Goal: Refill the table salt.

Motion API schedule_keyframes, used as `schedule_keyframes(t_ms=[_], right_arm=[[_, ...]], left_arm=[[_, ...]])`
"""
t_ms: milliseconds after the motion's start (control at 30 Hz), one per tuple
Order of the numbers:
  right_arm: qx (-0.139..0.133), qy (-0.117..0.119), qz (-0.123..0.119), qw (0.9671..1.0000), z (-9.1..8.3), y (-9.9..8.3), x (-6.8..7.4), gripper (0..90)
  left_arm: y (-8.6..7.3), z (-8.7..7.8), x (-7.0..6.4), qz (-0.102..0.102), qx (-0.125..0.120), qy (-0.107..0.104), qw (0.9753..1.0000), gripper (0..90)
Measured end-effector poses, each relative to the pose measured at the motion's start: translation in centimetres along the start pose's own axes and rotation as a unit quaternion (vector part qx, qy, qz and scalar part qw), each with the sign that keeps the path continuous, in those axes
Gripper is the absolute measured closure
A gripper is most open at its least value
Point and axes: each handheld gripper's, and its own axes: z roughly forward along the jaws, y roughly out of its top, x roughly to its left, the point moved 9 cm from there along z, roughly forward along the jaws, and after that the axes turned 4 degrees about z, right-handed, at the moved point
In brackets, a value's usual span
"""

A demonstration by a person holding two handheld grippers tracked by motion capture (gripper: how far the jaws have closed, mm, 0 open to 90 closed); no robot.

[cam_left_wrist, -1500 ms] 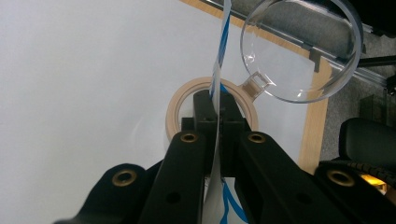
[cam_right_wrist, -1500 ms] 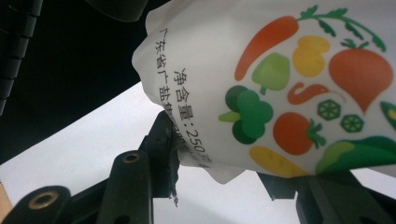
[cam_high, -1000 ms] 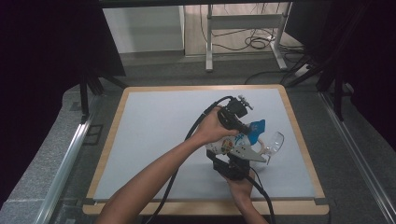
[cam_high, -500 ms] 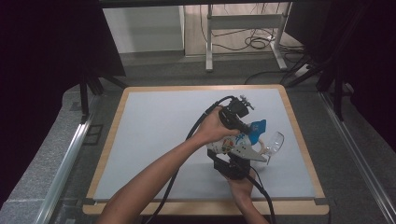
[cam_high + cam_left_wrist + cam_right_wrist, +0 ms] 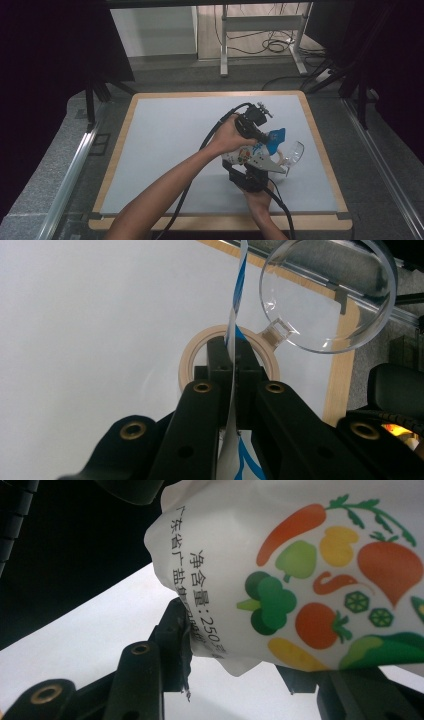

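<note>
In the high view, both tools meet over the right half of the tabletop (image 5: 165, 145). The left tool (image 5: 260, 131) is above and the right tool (image 5: 252, 175) is just below it, toward the person. Between them is a white packet (image 5: 250, 156) with a blue end. A clear plastic cup (image 5: 294, 152) lies on its side just to the right of the packet.

In the left gripper view, the left tool (image 5: 232, 372) is closed narrow on a thin, flat edge of the packet (image 5: 234, 315), which stands upright between the jaws. Beyond the jaws a beige ring (image 5: 189, 367) lies on the tabletop, and the cup (image 5: 330, 295) is just beside the ring.

In the right gripper view, the packet (image 5: 300, 575) shows printed vegetables and small text. The right tool (image 5: 235, 667) has its jaws fairly wide apart with the packet's lower corner between them; whether they press it one cannot tell.

The packet seems light, soft and a little slippery, so it probably bends and slides easily. The flat sealed edge looks the best place to hold it, because the filled middle would give under the jaws.
</note>
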Motion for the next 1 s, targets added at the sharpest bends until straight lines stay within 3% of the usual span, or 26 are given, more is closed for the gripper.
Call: schedule_keyframes(t_ms=[367, 1000], right_arm=[[-0.001, -0.003, -0.005, 1.0, 0.14, -0.19, -0.19, 55.0], [-0.005, 0.0, 0.012, 0.9999, -0.06, 0.15, -0.39, 55.8]], left_arm=[[-0.07, 0.16, 0.07, 0.002, 0.001, 0.003, 1.0, 90.0], [0.27, 0.4, 0.02, 0.006, 0.008, 0.004, 0.9999, 90.0]])
